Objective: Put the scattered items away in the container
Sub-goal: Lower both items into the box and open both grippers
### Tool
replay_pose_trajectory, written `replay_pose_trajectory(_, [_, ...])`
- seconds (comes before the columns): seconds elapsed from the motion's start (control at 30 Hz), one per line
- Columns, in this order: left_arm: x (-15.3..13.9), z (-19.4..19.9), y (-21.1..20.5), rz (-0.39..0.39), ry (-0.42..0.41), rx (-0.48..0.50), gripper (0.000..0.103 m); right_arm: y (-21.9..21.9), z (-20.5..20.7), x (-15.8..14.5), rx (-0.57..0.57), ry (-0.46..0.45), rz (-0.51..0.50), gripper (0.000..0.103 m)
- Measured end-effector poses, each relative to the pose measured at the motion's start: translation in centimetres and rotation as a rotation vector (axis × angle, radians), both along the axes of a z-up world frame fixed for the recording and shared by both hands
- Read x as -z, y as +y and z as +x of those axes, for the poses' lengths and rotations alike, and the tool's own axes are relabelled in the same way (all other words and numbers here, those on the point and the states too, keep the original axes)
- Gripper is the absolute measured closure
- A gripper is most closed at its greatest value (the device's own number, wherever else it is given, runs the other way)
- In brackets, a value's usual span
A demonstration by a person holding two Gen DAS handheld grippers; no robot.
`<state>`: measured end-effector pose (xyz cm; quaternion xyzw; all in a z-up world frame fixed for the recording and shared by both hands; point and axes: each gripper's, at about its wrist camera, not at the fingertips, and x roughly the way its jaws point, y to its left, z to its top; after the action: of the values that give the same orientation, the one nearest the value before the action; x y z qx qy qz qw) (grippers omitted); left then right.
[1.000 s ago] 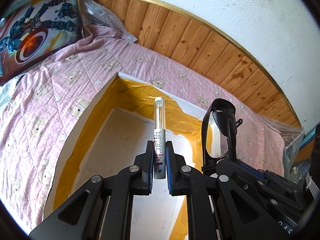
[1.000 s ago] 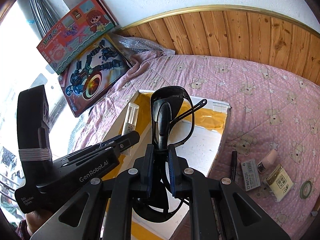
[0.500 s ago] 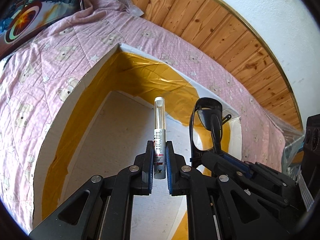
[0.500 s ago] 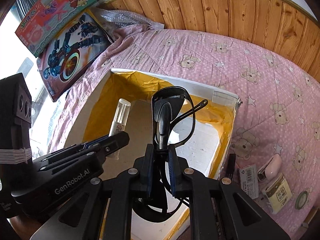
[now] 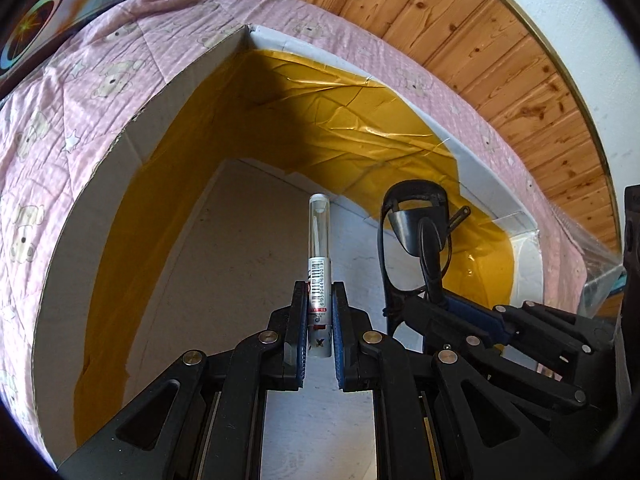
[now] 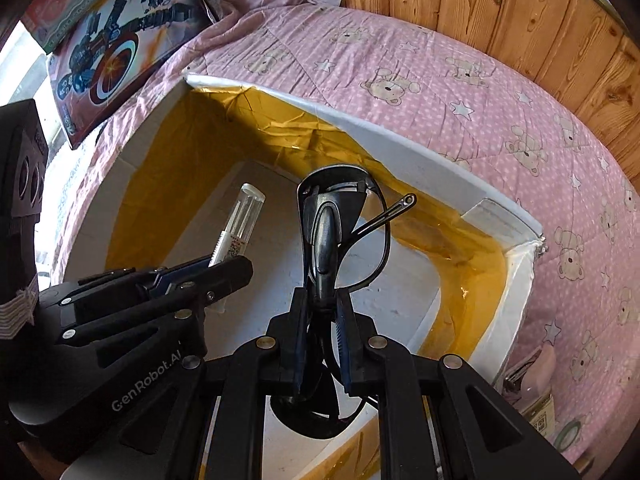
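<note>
My left gripper [image 5: 319,300] is shut on a white pen-like tube with a clear cap [image 5: 319,248] and holds it upright inside the open white box with yellow tape lining [image 5: 120,152]. My right gripper [image 6: 322,308] is shut on folded black sunglasses [image 6: 332,216] and holds them over the box floor, beside the left gripper. The tube also shows in the right wrist view [image 6: 240,220], and the sunglasses in the left wrist view [image 5: 420,224]. The box wall shows in the right wrist view [image 6: 400,136].
The box sits on a pink bear-print quilt [image 6: 460,92] against a wooden wall panel [image 5: 500,48]. Toy boxes [image 6: 120,44] lean at the back left. Several small items, among them a pink case [image 6: 536,368] and a tape roll [image 6: 568,432], lie right of the box.
Both grippers have moved down and forward into the box with the tube and the sunglasses still held; the box walls now fill more of each view.
</note>
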<state>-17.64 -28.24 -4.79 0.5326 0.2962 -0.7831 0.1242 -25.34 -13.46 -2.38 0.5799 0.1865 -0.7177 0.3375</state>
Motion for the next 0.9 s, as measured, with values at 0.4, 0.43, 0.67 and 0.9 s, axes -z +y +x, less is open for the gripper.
replay_pose_trajectory(0.4, [1.0,-1.4,-2.3,-0.013,0.015,-0.031,0.092,-1.8,-1.7,1.4,0.009,0.013,0.096,0.088])
replay_pose_trajectory(0.43, [1.1,-1.4,-2.3,-0.011,0.015,-0.034,0.092,-1.9,-1.8,1.5,0.013,0.009,0.096,0.088])
replay_pose_trajectory(0.67, [1.2,-1.3,-2.5,0.008,0.009,-0.066,0.07,-1.1,-2.2,1.0,0.053,-0.008,0.079,0.084])
replay_pose_trajectory(0.9, [-0.3,0.1,-2.0,0.06,0.038,-0.054,0.067,0.6,-1.1,-1.5,0.079,0.01,0.02,0.084])
